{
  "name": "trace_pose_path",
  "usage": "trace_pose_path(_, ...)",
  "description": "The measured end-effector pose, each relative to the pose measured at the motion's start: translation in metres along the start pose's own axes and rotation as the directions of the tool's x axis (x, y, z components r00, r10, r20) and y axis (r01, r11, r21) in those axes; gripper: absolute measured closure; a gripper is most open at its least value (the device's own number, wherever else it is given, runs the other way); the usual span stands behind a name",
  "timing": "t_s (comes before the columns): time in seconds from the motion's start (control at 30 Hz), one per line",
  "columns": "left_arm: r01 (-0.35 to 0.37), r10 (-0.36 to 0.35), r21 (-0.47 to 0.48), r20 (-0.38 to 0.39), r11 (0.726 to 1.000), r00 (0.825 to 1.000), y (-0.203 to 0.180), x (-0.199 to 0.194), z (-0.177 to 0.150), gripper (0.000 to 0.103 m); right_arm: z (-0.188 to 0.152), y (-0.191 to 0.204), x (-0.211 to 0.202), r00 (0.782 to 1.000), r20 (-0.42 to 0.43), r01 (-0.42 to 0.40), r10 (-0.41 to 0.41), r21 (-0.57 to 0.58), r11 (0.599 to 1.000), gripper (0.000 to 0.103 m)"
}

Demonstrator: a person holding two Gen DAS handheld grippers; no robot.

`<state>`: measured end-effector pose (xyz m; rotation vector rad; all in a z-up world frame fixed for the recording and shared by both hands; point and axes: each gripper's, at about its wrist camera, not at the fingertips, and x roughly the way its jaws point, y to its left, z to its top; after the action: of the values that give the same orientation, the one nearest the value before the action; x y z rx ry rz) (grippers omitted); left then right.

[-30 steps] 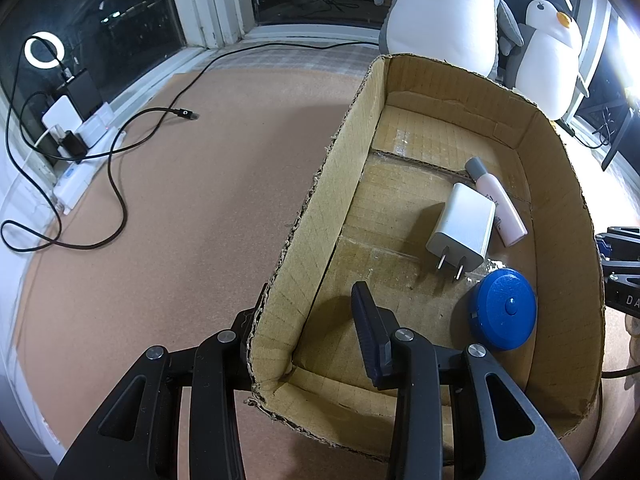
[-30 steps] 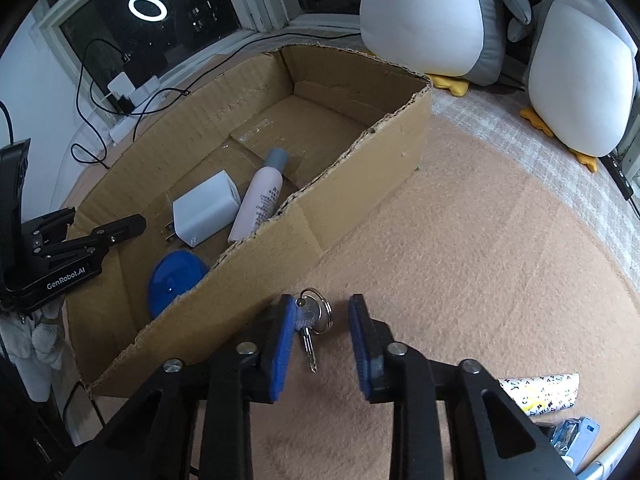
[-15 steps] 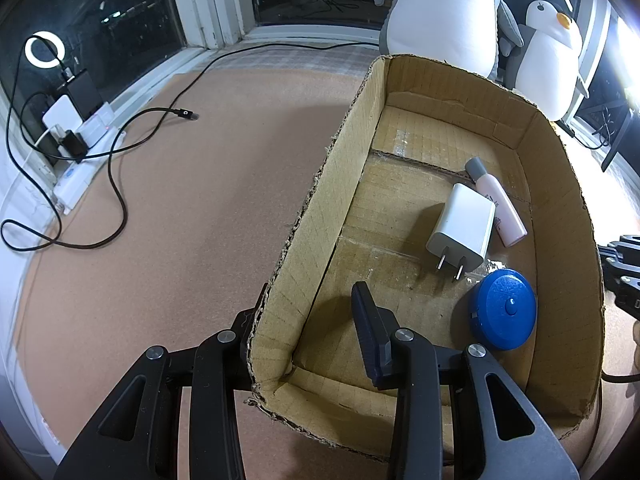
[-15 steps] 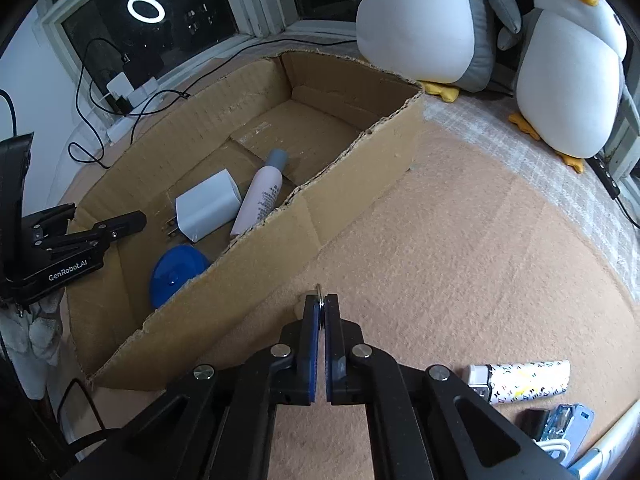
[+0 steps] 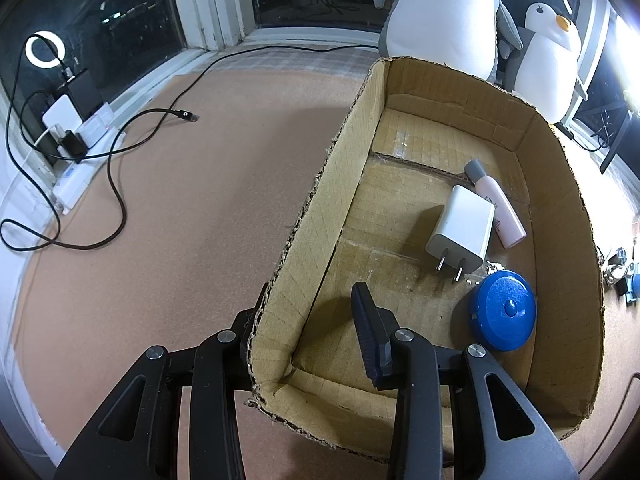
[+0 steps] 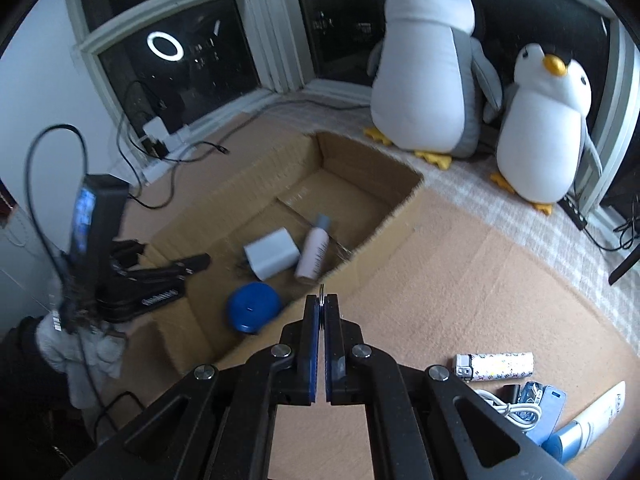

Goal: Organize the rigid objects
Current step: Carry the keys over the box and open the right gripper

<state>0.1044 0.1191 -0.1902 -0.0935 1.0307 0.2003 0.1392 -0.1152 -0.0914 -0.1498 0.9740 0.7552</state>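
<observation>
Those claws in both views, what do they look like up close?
Each claw is black plastic: two angular arms with triangular cut-outs and silver rivets at the pivots. The right claw has flat blue pads on its fingers. The left claw, seen from the right view, carries white lettering too blurred to read, an upright black block with a small lit screen, and a looping black cable.

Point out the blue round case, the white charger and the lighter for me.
Blue round case [image 5: 503,316]: left wrist view, middle of its lid.
White charger [image 5: 464,229]: left wrist view, flat top face.
Lighter [image 6: 496,365]: right wrist view, patterned body.
</observation>
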Motion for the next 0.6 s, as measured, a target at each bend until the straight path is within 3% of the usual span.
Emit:
trace_pose_path(0.3,-0.002,0.002,0.001,0.005,1.0,1.0,-0.002,0.0,0.0,0.067,0.008,0.049,-0.016,0.995,0.036,-0.09,0.092,-0.042,0.995,0.101)
trace_pose_path(0.6,-0.002,0.002,0.002,0.005,1.0,1.0,-0.002,0.0,0.0,0.067,-0.003,0.068,0.012,0.994,-0.021,-0.108,0.107,-0.028,0.994,0.101)
